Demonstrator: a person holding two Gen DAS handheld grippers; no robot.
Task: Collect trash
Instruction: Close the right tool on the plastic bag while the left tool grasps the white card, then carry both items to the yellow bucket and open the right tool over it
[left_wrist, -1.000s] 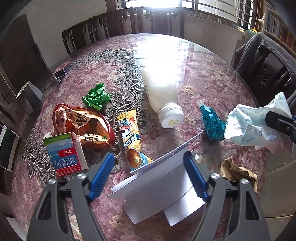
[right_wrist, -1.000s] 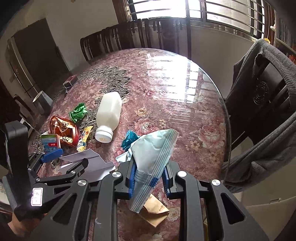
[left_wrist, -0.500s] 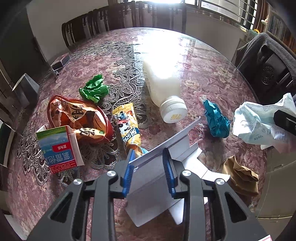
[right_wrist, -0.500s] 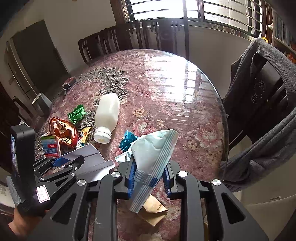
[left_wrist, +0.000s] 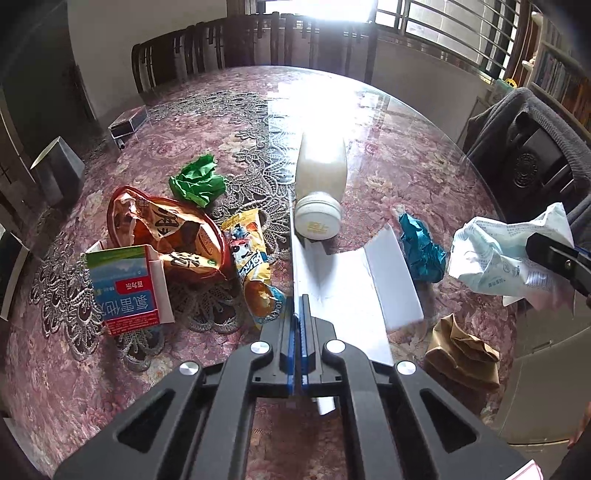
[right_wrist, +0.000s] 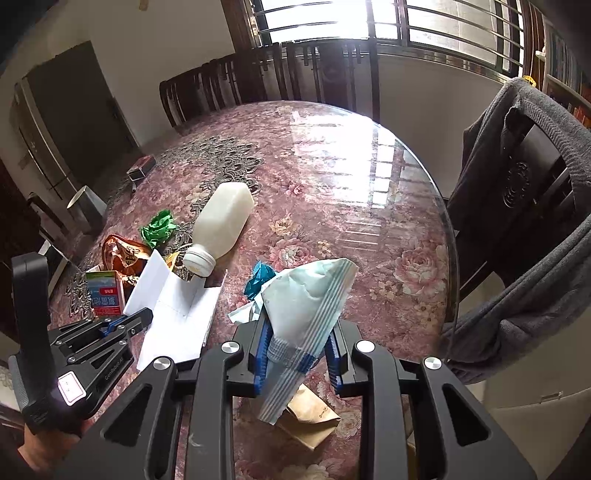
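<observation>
My left gripper (left_wrist: 297, 314) is shut on a folded white paper (left_wrist: 347, 288), held just above the table; it also shows in the right wrist view (right_wrist: 177, 306). My right gripper (right_wrist: 297, 343) is shut on a pale blue-green plastic wrapper (right_wrist: 306, 295), seen at the right of the left wrist view (left_wrist: 506, 254). On the table lie a white plastic bottle (left_wrist: 321, 184), a teal crumpled wrapper (left_wrist: 421, 251), a green crumpled paper (left_wrist: 197, 181), an orange snack bag (left_wrist: 166, 229), a yellow snack packet (left_wrist: 251, 266), a blue-and-red carton (left_wrist: 125, 288) and a brown paper bag (left_wrist: 461, 354).
The round table (right_wrist: 369, 177) has a floral cloth under glass. Dark chairs stand at the far side; a chair with a grey garment (right_wrist: 524, 206) is at the right. A small box (left_wrist: 127, 122) lies far left. A pale bin (left_wrist: 546, 387) stands below the table's right edge.
My left gripper went from wide open around the white paper to shut on it, and the paper has lifted and unfolded. My right gripper kept hold of the wrapper.
</observation>
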